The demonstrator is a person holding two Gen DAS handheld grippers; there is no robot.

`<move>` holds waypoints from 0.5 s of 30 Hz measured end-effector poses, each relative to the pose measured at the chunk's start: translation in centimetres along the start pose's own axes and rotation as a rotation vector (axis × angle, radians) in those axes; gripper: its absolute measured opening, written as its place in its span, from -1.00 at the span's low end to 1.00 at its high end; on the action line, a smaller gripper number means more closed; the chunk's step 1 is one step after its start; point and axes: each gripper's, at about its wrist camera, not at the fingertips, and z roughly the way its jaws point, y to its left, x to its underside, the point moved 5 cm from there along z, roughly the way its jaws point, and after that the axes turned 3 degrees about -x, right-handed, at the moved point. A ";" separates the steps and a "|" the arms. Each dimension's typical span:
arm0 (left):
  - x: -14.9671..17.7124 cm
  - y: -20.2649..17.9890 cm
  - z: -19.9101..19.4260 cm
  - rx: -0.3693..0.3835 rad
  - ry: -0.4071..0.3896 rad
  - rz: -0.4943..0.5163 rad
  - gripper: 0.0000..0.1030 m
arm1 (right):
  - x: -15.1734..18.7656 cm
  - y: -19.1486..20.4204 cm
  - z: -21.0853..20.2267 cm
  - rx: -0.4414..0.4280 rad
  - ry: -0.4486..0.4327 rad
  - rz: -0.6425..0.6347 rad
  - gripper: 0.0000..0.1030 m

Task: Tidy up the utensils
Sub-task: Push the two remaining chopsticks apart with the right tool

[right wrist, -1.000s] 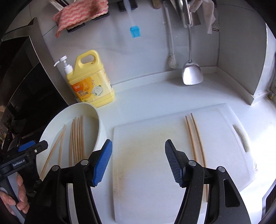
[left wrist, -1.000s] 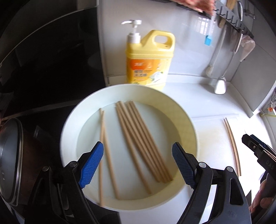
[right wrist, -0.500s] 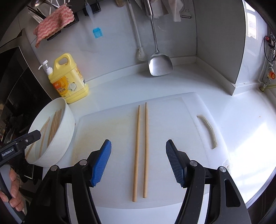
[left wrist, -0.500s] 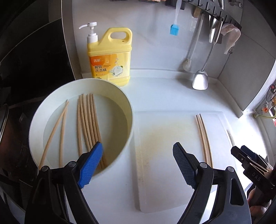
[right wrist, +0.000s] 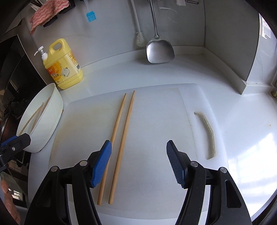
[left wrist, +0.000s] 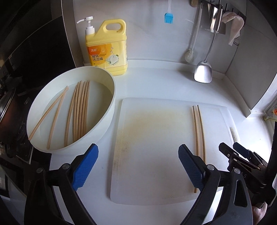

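Observation:
Two wooden chopsticks [right wrist: 121, 138] lie side by side on the white cutting board [right wrist: 152, 121]; they also show in the left wrist view [left wrist: 199, 131]. A white bowl [left wrist: 103, 110] left of the board holds several more chopsticks [left wrist: 78, 110]. My left gripper [left wrist: 138, 166] is open and empty above the board's [left wrist: 152, 147] near left part. My right gripper [right wrist: 139, 161] is open and empty above the board, its left finger just over the pair's near ends.
A yellow dish soap bottle [left wrist: 107, 48] stands behind the bowl. A metal spatula [right wrist: 160, 50], a brush and a blue silicone brush [right wrist: 91, 16] hang on the back wall. A dark stove area [left wrist: 26, 69] lies left of the bowl. The wall corner stands at right.
Both grippers have swung right: the left one from over the bowl to over the board, the right one to over the pair of chopsticks. Both stay open.

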 end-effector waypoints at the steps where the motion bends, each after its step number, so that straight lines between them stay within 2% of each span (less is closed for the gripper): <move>1: 0.0 -0.1 0.3 0.003 -0.002 0.008 0.80 | 0.0 0.0 0.4 0.006 0.002 -0.001 0.22; 15: 0.2 -0.2 4.5 0.032 0.053 0.026 0.81 | 0.9 0.2 3.4 0.082 0.022 0.035 0.22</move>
